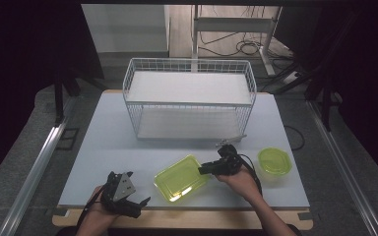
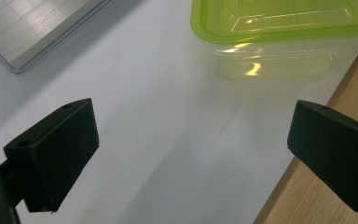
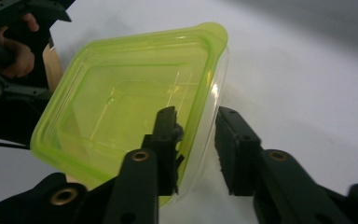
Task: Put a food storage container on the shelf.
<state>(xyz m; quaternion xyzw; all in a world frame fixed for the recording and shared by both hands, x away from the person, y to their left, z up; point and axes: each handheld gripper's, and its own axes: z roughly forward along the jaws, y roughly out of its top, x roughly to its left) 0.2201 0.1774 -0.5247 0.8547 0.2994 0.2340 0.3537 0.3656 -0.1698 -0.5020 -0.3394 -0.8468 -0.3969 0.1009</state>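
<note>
Straddling the rim of the green rectangular container (image 3: 121, 121), right gripper (image 3: 196, 140) half closed, contact of the pads hard to judge, container's near corner hidden behind its jaws, left gripper (image 2: 191, 140) wide open, empty, container just beyond it, cut off at the frame top.

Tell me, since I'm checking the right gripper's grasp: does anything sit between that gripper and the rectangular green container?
Nothing visible does. The right gripper straddles the rim of the rectangular green container, one jaw inside, one outside the clear wall. Whether the pads press on it is unclear. The round green container sits off to the side.
</note>
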